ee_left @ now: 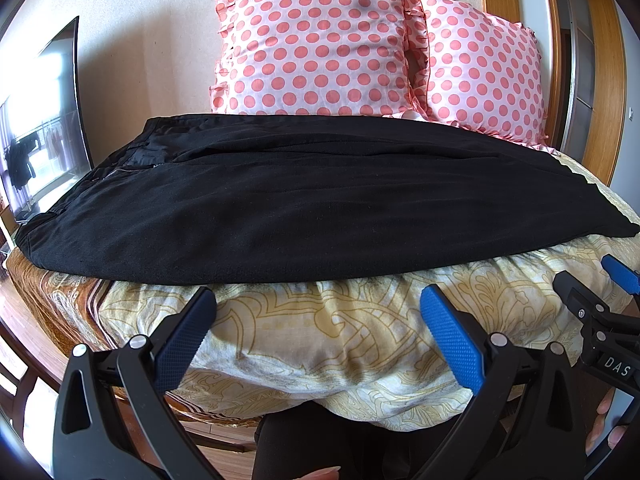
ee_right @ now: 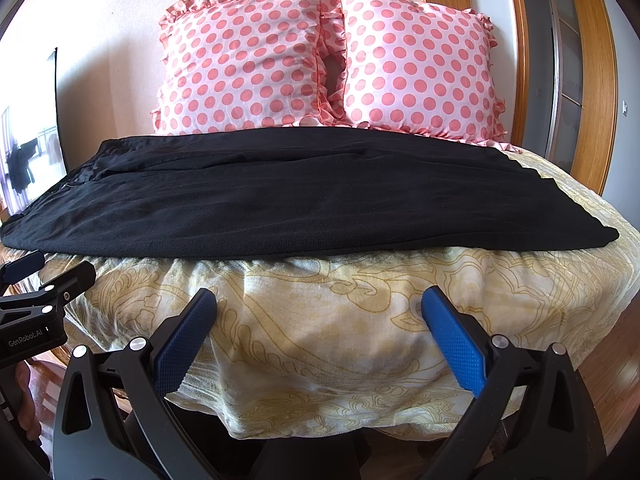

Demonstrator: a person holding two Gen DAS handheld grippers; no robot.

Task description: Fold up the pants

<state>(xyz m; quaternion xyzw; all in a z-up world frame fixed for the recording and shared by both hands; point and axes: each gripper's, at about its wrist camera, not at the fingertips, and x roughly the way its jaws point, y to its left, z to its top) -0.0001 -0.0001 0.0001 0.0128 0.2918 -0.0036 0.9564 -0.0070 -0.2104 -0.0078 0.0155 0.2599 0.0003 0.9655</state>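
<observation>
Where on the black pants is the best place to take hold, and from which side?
Probably the leg hems at the right end of the black pants, coming from the near bed edge. The pants lie flat, sideways, waist to the left; both tools, left and right, are open.

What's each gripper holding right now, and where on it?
Nothing. The left gripper and right gripper are both open over the yellow patterned bedspread, short of the black fabric pants lying flat on the bed.
</observation>
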